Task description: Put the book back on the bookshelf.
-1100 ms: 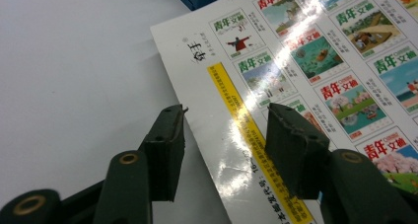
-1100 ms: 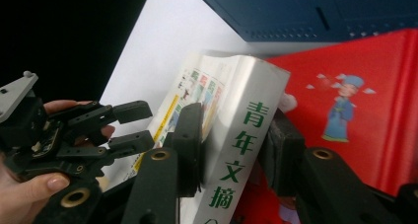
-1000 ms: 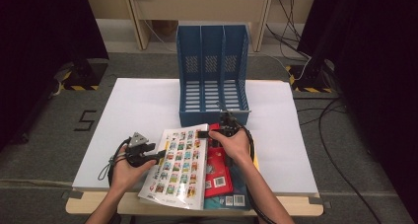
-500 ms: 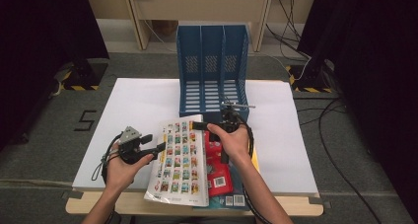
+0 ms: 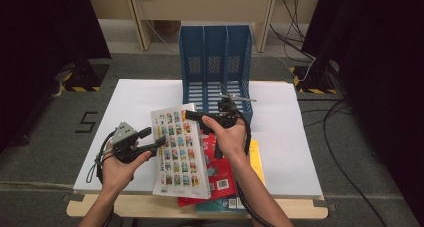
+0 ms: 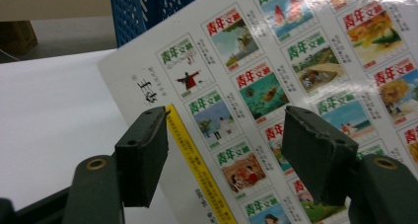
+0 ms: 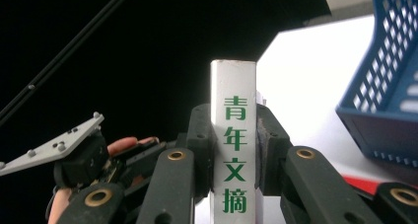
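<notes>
The white magazine [image 5: 179,149], tilted up off the table [image 5: 130,99], is clamped at its spine by the right gripper [image 5: 202,118]. It looks light and floppy, with a glossy, probably slippery cover, so the stiff spine is likely the safest hold. The left gripper [image 5: 152,138] stands apart just beside its cover, touching nothing. A red book [image 5: 222,174] beneath is partly hidden.

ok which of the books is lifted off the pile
The white magazine with the grid of small cover pictures: the right claw grips its spine and tilts it up, while the red book and yellow book lie flat on the table.
</notes>
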Action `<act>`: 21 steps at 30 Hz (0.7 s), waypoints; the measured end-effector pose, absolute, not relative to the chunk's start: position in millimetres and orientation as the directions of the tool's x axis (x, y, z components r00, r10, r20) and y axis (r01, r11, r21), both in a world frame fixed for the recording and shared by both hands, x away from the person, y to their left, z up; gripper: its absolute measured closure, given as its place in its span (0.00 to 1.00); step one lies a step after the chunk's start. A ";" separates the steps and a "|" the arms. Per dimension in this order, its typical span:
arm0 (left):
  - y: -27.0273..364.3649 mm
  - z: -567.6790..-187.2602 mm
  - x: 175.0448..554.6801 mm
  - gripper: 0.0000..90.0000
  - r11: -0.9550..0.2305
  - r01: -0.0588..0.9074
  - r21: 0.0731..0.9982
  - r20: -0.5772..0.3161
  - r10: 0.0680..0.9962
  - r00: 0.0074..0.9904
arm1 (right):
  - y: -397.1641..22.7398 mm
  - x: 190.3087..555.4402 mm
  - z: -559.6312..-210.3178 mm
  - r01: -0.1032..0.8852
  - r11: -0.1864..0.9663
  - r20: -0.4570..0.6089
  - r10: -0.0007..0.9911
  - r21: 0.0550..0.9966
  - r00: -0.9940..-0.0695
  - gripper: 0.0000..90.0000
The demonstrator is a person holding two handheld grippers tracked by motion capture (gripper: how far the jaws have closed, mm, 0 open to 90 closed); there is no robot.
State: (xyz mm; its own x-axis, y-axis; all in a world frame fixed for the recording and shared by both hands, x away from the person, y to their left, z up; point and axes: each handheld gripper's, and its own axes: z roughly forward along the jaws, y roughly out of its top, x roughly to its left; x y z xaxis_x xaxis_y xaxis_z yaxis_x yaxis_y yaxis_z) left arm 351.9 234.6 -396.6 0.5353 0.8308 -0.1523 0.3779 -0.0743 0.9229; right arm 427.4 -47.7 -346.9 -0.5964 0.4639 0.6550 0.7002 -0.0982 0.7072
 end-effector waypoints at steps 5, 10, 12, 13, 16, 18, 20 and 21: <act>232.7 -390.3 352.2 0.37 -0.062 0.357 0.932 -0.150 0.831 0.536 | -41.8 431.5 -336.3 0.656 -0.123 0.625 0.474 0.744 -0.620 0.82; 227.6 -383.4 352.7 0.37 -0.048 0.331 0.942 -0.148 0.828 0.541 | -37.8 433.3 -327.4 0.605 -0.145 0.584 0.507 0.783 -0.634 0.82; 223.1 -380.1 353.4 0.36 -0.036 0.316 0.948 -0.151 0.824 0.546 | -36.4 434.2 -325.4 0.590 -0.150 0.571 0.518 0.793 -0.637 0.82; 221.6 -378.8 353.3 0.35 -0.035 0.315 0.948 -0.151 0.824 0.546 | -35.5 434.3 -323.9 0.588 -0.153 0.571 0.521 0.794 -0.635 0.82; 216.7 -374.4 354.2 0.34 -0.035 0.299 0.954 -0.143 0.822 0.551 | -32.4 435.3 -321.0 0.563 -0.158 0.549 0.534 0.812 -0.643 0.82; 214.2 -372.1 354.4 0.33 -0.028 0.292 0.956 -0.144 0.822 0.551 | -30.5 435.3 -319.0 0.549 -0.163 0.540 0.537 0.820 -0.648 0.82; 212.4 -370.3 354.7 0.33 -0.033 0.285 0.958 -0.137 0.821 0.555 | -29.2 434.4 -316.9 0.541 -0.169 0.538 0.534 0.824 -0.652 0.82; 211.7 -369.9 354.8 0.33 -0.033 0.281 0.959 -0.134 0.821 0.555 | -28.7 434.7 -316.5 0.530 -0.172 0.530 0.537 0.831 -0.656 0.82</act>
